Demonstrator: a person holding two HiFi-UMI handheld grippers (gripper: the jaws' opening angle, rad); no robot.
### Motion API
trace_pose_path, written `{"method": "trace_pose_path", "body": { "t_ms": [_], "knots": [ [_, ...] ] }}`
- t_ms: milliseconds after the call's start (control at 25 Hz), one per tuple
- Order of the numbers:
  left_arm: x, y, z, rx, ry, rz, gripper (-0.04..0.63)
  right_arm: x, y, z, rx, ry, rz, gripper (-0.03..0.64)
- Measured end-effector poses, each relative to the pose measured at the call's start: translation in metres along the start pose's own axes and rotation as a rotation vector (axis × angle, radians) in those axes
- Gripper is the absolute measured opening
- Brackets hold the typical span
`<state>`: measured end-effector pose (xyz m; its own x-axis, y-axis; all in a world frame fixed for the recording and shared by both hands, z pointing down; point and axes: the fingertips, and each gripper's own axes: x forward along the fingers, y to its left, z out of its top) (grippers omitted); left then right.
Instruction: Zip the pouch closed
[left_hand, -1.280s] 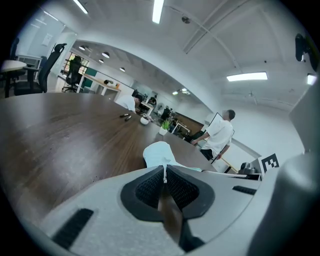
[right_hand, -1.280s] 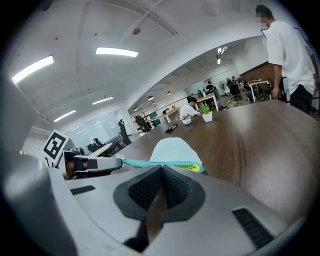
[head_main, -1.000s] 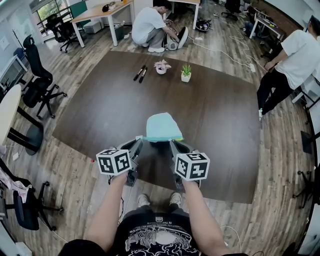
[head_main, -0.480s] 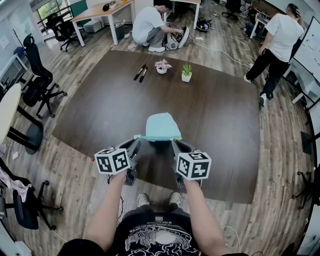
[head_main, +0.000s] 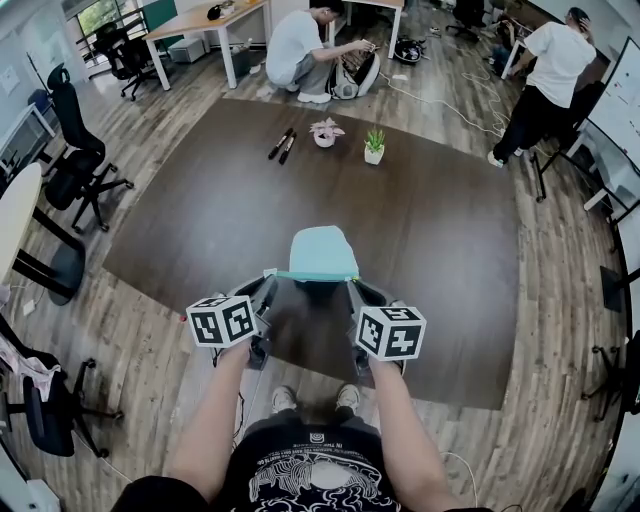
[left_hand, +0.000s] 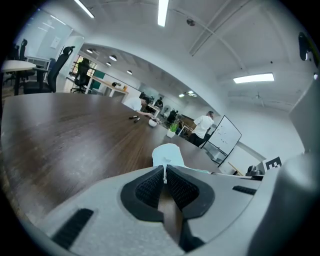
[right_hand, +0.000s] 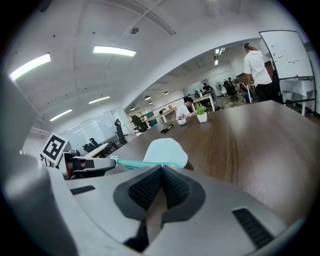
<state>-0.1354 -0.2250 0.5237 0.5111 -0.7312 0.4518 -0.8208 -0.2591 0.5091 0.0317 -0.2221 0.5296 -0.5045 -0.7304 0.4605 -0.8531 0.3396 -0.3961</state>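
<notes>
Locating the pouch (head_main: 322, 252) first: where on the table (head_main: 200, 220)? (A)

Middle of the table's near edge. Pale teal, its near side held up, dark shadow on the wood beneath. The zip edge faces the table's near edge and runs straight between the two tools. (B)

Left tool (left_hand: 165, 169)? (A)

Jaws pressed together on the pouch's left end. A small white bit is pinched between the black pads (left_hand: 147, 187). The tool hangs over the table's near edge. (B)

Right tool (right_hand: 160, 169)? (A)

Clamped as well, tips on the pouch's right end, where the teal zip strip finishes. Whether the zip is run closed, I can't tell. (B)

Anything else on the table? (A)

Far side: two black markers (head_main: 282, 147), then a pot with a pinkish plant (head_main: 325, 133), then a white pot with a green plant (head_main: 373, 146), markers leftmost. (B)

Off the table? (A)

A crouching person (head_main: 298, 48) is on the floor beyond the table's far edge. A standing person (head_main: 545, 65) is off its far right corner. An office chair (head_main: 75, 140) stands to the table's left. (B)
</notes>
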Motion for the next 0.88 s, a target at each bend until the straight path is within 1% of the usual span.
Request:
{"method": "trace_pose_path", "body": {
  "t_ms": [240,880],
  "knots": [
    [-0.0013,0.0043,-0.0005,-0.011,-0.004,0.015,0.023,-0.0014,-0.0038,0.0015,0.005,-0.004,-0.008,0.000],
    [0.0002,0.0025,-0.0021,-0.014,0.005,0.010,0.023,-0.0010,-0.0076,0.0027,0.001,-0.012,-0.025,0.002]
  ]
}}
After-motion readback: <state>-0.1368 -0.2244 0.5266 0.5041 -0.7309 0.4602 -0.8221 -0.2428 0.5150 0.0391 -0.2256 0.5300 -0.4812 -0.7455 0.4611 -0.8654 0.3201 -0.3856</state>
